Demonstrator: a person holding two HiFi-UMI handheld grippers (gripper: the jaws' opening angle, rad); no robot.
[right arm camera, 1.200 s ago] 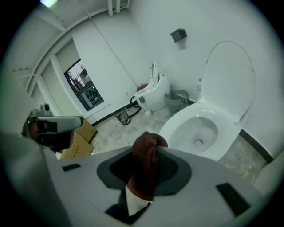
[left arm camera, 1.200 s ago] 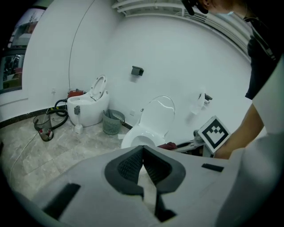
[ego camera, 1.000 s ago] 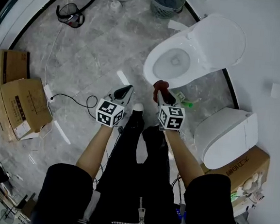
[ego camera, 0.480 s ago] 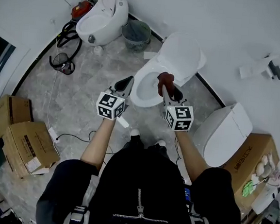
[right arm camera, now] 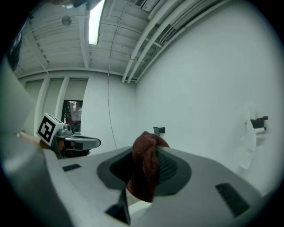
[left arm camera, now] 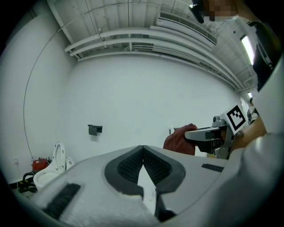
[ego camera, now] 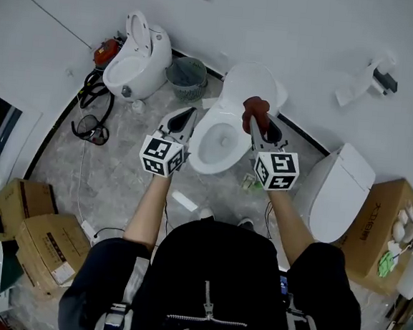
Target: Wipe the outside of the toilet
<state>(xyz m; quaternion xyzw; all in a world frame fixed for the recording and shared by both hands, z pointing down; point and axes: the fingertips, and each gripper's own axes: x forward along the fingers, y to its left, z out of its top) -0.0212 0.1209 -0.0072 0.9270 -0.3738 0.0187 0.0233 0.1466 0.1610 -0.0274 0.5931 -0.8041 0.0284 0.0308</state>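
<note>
Right gripper view, right gripper (right arm camera: 152, 150) clamping red cloth (right arm camera: 144, 170), left gripper (left arm camera: 143, 150) closed, empty.

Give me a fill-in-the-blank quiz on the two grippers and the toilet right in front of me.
The right gripper is shut on a dark red ____.
The left gripper has its jaws ____, with nothing between them.
The toilet between the grippers has its lid ____.
Missing words: cloth; shut; up.
</note>
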